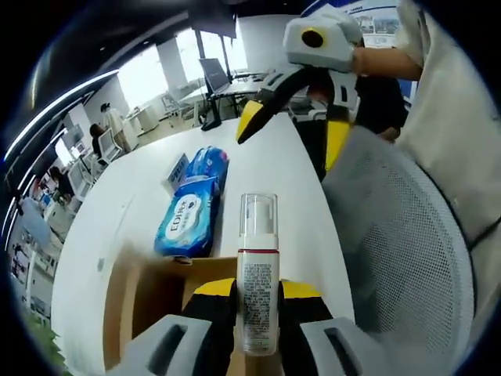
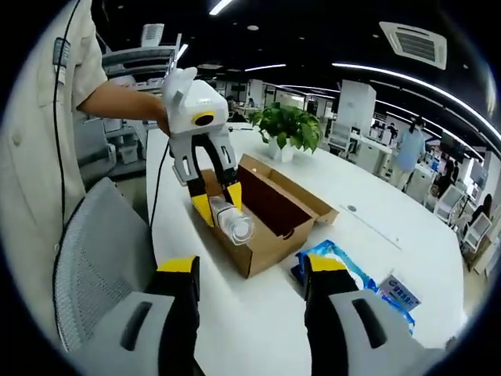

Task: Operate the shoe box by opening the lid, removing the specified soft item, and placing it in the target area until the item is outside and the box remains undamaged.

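Observation:
My left gripper (image 1: 258, 301) is shut on a white pump bottle with a clear cap (image 1: 258, 274), held just above the open brown shoe box (image 1: 149, 290). From the right gripper view, the left gripper (image 2: 219, 202) holds that bottle (image 2: 233, 223) over the near end of the box (image 2: 270, 215), whose lid is folded back. Two blue soft wipe packs (image 1: 188, 219) lie on the white table beyond the box; one of them (image 2: 356, 270) also lies beside my right jaw. My right gripper (image 2: 250, 266) is open and holds nothing. It hangs over the table (image 1: 293, 129) farther back.
A white mesh chair (image 1: 399, 251) stands against the table edge, and its back (image 2: 94, 258) is close to my right gripper. A small white card (image 2: 399, 294) lies past the wipes. A potted plant (image 2: 290, 125) stands at the far end. The person's arm (image 2: 117, 98) reaches in.

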Action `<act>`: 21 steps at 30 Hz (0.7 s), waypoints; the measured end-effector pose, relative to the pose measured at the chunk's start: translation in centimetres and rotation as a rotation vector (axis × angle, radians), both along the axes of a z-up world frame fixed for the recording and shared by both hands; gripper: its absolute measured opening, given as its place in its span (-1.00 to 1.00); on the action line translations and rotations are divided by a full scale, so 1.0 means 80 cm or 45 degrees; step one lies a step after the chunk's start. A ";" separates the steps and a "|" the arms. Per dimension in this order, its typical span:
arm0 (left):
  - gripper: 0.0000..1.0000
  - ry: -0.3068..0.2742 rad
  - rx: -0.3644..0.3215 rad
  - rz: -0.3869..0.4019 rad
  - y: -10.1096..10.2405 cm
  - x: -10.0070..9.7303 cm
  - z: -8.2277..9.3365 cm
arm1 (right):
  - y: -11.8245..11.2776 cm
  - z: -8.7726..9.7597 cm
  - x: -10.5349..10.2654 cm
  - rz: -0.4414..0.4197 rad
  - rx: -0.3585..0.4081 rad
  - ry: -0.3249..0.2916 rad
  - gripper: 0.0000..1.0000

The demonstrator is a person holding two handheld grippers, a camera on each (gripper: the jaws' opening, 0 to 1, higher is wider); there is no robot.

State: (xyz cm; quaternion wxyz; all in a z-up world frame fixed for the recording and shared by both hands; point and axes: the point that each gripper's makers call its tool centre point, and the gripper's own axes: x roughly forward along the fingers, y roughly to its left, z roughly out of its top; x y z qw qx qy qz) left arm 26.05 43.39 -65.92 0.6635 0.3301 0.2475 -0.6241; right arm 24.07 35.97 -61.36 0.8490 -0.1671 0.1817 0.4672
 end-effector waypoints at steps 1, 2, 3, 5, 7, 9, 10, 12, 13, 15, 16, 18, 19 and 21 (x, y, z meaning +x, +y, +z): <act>-0.62 0.003 -0.007 -0.004 -0.002 -0.001 0.001 | 0.001 0.000 0.000 0.006 -0.001 -0.001 -0.03; -0.62 0.005 -0.020 -0.012 -0.007 -0.005 0.004 | 0.002 0.001 -0.001 0.014 0.000 -0.002 -0.03; -0.62 0.004 -0.024 -0.015 -0.008 -0.005 0.004 | 0.003 0.002 -0.001 0.018 -0.001 -0.003 -0.04; -0.62 -0.001 -0.051 -0.022 -0.014 -0.007 0.009 | 0.006 0.004 -0.003 0.038 -0.005 -0.014 -0.06; -0.62 0.001 -0.074 -0.022 -0.018 -0.008 0.013 | 0.009 0.005 -0.005 0.060 -0.011 -0.025 -0.10; -0.62 0.001 -0.089 -0.036 -0.021 -0.010 0.015 | 0.014 0.007 -0.007 0.088 -0.015 -0.030 -0.17; -0.62 0.000 -0.093 -0.042 -0.023 -0.012 0.016 | 0.017 0.008 -0.007 0.096 -0.014 -0.031 -0.18; -0.62 -0.003 -0.100 -0.061 -0.026 -0.014 0.016 | 0.022 0.009 -0.007 0.122 -0.018 -0.033 -0.20; -0.62 -0.004 -0.101 -0.066 -0.026 -0.015 0.016 | 0.023 0.009 -0.007 0.128 -0.019 -0.035 -0.21; -0.62 -0.002 -0.113 -0.089 -0.030 -0.020 0.018 | 0.028 0.011 -0.009 0.163 -0.029 -0.044 -0.26; -0.62 -0.005 -0.118 -0.097 -0.032 -0.021 0.018 | 0.030 0.012 -0.009 0.173 -0.034 -0.049 -0.30; -0.62 -0.011 -0.134 -0.118 -0.035 -0.024 0.020 | 0.033 0.014 -0.010 0.197 -0.040 -0.053 -0.36; -0.62 -0.012 -0.141 -0.124 -0.036 -0.025 0.020 | 0.035 0.015 -0.011 0.220 -0.052 -0.065 -0.40; -0.62 -0.005 -0.157 -0.125 -0.038 -0.027 0.022 | 0.037 0.015 -0.012 0.240 -0.064 -0.068 -0.51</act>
